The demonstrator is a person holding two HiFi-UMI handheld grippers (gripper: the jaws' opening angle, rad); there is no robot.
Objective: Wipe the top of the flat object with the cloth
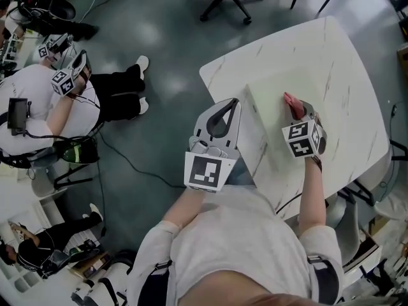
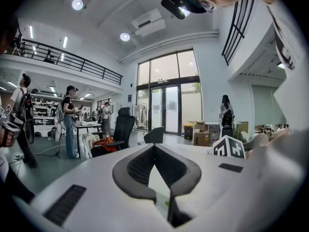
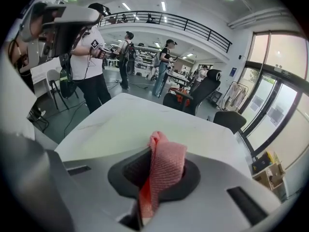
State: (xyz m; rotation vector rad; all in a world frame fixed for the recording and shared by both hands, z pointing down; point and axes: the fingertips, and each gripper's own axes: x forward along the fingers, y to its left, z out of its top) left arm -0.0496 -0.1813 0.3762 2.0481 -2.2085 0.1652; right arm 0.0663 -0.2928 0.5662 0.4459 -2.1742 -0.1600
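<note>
Cloth (image 3: 166,163), red, is pinched in the right claw (image 1: 301,112), directly over the pale board (image 1: 271,129) on the worktop (image 1: 344,69). Left claw (image 1: 226,107), closed and empty, sits beside the board's left edge.

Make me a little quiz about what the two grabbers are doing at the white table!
1. Pick one: what is the right gripper holding? A) a sponge B) a red cloth C) nothing
2. True or false: the left gripper is holding the cloth.
3. Fill in the gap: the flat board rests on the white ____.

Key: 1 B. 2 false, the cloth is in the right gripper's jaws. 3 table.
</note>
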